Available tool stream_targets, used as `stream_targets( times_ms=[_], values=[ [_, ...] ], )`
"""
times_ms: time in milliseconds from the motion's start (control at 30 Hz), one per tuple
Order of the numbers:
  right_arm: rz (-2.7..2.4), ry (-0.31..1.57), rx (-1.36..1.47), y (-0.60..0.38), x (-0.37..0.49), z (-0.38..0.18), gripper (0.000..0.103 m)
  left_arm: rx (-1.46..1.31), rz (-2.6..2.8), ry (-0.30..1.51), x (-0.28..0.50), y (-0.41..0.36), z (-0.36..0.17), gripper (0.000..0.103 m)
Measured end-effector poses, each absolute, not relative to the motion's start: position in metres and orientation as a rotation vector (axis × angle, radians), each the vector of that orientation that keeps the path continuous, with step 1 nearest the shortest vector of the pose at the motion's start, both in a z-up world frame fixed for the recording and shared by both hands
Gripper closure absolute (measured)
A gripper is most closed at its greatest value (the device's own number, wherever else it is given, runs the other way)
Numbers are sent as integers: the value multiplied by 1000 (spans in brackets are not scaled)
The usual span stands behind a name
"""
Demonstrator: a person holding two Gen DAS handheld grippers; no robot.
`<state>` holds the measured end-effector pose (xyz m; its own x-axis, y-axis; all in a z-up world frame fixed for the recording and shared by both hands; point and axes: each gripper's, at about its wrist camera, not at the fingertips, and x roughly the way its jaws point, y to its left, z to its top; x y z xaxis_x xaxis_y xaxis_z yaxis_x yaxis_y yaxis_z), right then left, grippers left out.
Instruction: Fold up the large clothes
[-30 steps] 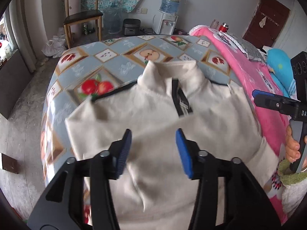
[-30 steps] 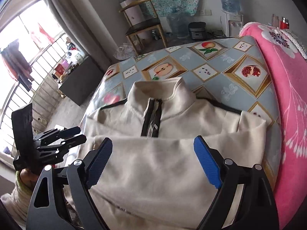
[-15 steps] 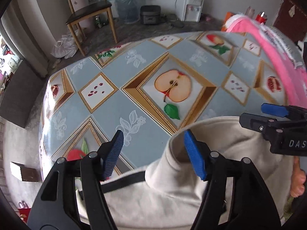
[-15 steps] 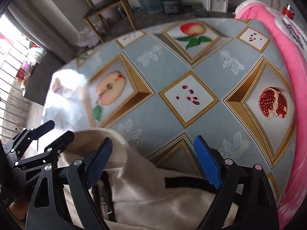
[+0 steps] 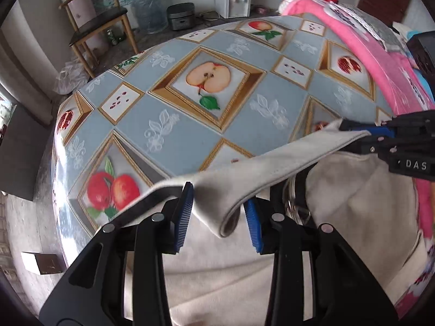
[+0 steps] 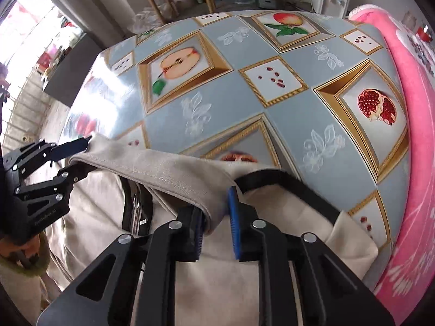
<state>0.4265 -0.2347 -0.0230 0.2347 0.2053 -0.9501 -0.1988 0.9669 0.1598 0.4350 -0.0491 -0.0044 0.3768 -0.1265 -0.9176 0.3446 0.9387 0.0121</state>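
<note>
Both grippers' jaws have just been closing: the left gripper point(image 5: 218, 217) and right gripper point(image 6: 216, 224), low centre of frame, each pinch the cream sweater's collar point(image 5: 272, 168)

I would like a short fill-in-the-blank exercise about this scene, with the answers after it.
1. Both grippers pinch the collar of a cream ____.
2. The tablecloth shows a halved ____ in a gold frame near its middle.
3. Along the table's right side lies a ____ blanket.
4. The left gripper and the right gripper have just been ____ on the fabric.

Answers: jacket; apple; pink; closing
</note>
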Motion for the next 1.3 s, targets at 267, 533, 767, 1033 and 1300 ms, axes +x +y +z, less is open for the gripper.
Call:
stream_targets(
  times_ms=[267,533,767,1033,1300],
  values=[
    [291,1269,-158,-217,368,-30,91,249,-341,1162,388,-32,-24,67],
    [302,1229,-254,-210,346,-26,91,159,-482,1009,350,-7,32,67],
    [287,1230,-296,-204,342,-31,91,74,-306,1069,415,-13,19,67],
    [456,1104,-158,-214,326,49,72,176,-310,1111,413,-18,-29,67],
    [525,1088,92,-191,380,38,73,230,-319,1084,407,-22,-29,67]
  ],
)
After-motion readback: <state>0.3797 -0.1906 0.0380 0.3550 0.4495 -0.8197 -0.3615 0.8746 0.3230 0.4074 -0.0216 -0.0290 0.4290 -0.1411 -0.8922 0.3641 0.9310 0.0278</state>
